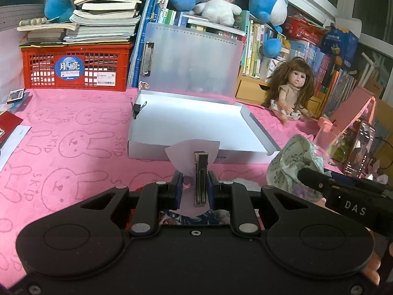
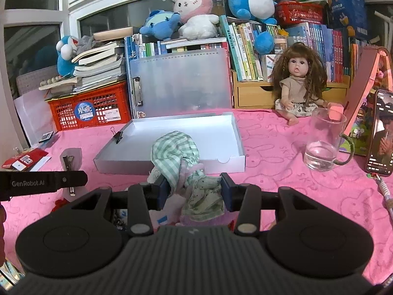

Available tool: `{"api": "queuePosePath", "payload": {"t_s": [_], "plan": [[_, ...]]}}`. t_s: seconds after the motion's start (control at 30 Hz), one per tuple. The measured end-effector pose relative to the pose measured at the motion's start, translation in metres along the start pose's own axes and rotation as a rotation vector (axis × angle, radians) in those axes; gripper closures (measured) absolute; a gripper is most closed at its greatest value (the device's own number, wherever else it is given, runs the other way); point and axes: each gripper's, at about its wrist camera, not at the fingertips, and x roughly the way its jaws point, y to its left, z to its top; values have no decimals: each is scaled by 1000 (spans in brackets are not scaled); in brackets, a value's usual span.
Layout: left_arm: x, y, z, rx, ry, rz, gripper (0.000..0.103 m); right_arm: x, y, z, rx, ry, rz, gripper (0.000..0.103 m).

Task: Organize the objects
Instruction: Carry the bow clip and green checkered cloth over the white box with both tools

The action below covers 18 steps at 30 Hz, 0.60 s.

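Observation:
My left gripper (image 1: 195,187) is shut on a metal hair clip (image 1: 201,179) that is fixed to a pale lilac card (image 1: 190,154), held just above the pink cloth in front of the open white box (image 1: 172,115). The clip and card also show in the right wrist view (image 2: 70,162). My right gripper (image 2: 195,190) is shut on a bundle of green checked and floral cloth (image 2: 181,154), held before the box (image 2: 221,135). The bundle also shows in the left wrist view (image 1: 292,164).
A binder clip (image 1: 137,109) grips the box's left wall. A doll (image 2: 298,86) sits at the back right, with a glass jug (image 2: 324,142) of water and a phone (image 2: 380,132) to its right. A red crate (image 1: 76,66) with books stands back left. Cards (image 2: 24,159) lie at the left edge.

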Motion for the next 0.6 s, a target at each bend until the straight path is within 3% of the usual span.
{"api": "queuePosePath", "payload": {"t_s": [0.6], "plan": [[41,4,50,-33,6,-27,84,35,-26,44,114,-14,21,55]]}}
